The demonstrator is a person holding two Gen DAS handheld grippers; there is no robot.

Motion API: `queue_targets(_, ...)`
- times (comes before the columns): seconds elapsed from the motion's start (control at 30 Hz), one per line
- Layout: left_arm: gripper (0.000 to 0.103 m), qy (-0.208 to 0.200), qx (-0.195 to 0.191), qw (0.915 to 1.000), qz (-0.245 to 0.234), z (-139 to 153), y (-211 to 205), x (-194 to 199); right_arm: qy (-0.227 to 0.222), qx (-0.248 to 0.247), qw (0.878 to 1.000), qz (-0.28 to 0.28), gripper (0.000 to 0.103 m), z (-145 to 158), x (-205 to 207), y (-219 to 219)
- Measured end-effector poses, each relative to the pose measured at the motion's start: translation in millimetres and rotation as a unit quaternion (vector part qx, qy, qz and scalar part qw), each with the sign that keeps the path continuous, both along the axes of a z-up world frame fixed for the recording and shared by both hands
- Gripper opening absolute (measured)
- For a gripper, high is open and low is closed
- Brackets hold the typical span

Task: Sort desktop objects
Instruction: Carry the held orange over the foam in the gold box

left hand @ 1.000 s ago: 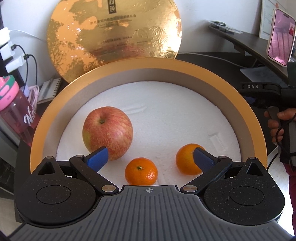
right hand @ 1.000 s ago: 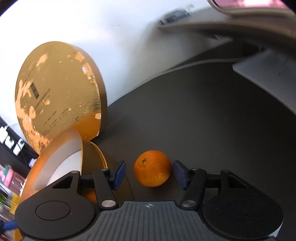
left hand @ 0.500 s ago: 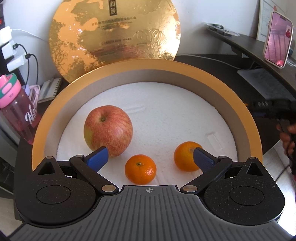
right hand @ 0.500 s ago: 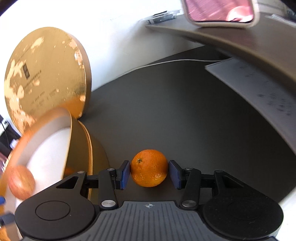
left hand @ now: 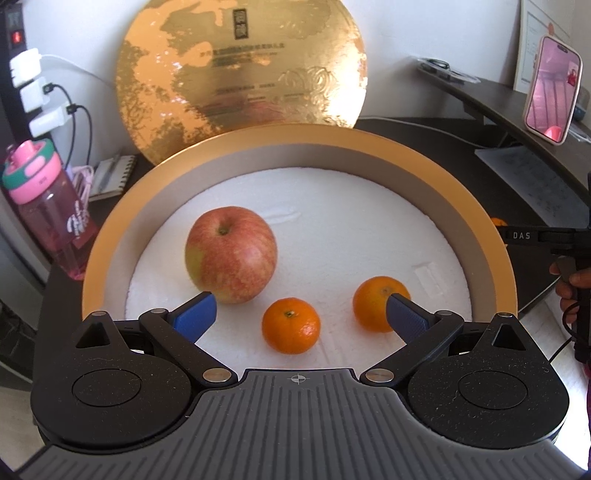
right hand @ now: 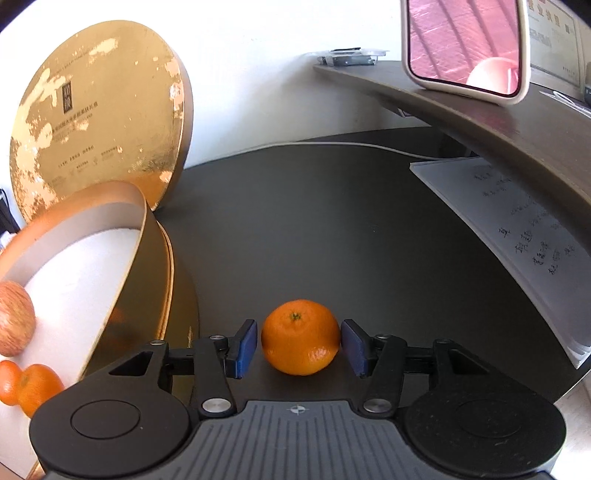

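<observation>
1. Left gripper (left hand: 301, 314) spread wide, grasping nothing, over the round gold box (left hand: 491, 243)
2. Right gripper (right hand: 299, 345) clenched on a tangerine (right hand: 300, 336) on the dark desk (right hand: 332, 221)
3. Box holds one apple (left hand: 231, 254) and two tangerines (left hand: 291, 325)

We are seeing a white wall (left hand: 406, 33) rising behind the dark desk (right hand: 332, 221) | a curved brown shelf (right hand: 480, 122) sitting above the desk's right side | daylight falling across it.

Dark desk (right hand: 332, 221): round gold box (left hand: 476, 206), tangerine (right hand: 300, 336), paper sheets (right hand: 517, 229), pink bottle (left hand: 51, 210).
</observation>
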State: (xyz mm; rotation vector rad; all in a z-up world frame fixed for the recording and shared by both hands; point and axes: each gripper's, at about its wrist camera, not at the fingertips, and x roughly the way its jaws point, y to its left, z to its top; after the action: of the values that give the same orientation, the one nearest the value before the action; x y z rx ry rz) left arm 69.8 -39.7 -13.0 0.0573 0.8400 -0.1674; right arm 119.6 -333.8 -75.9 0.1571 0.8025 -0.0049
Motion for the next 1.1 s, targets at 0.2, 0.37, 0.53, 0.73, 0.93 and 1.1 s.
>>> queue_targets(0.2, 0.101, 0.0, -0.007, 1.0, 0.007, 1, 10, -6, 0.009, -0.024, 1.0, -0.015, 0.047, 10, -3, 7)
queue_targets(0.37, 0.101, -0.004, -0.014, 0.9998, 0.013, 3, 22, -11, -0.033, -0.039, 0.999, -0.014, 0.047, 44, -16, 21)
queue_targets(0.53, 0.101, -0.011, -0.014, 0.9993, 0.032, 6, 39, -16, -0.082, -0.04, 0.995, 0.029, 0.047, 86, -17, 55)
queue_targets(0.73, 0.101, -0.022, -0.018, 0.9977, 0.062, 10, 66, -22, -0.078, -0.022, 0.99, 0.114, 0.047, 101, -14, 117)
queue_targets(0.93, 0.101, -0.018, -0.023, 0.9956, 0.089, 7, 91, -26, -0.009, -0.022, 0.985, 0.17, 0.047, 72, 14, 169)
queue_targets(1.1, 0.101, -0.018, -0.027, 0.9945, 0.1, 6, 105, -31, 0.039, -0.027, 0.979, 0.197, 0.047, 50, 32, 196)
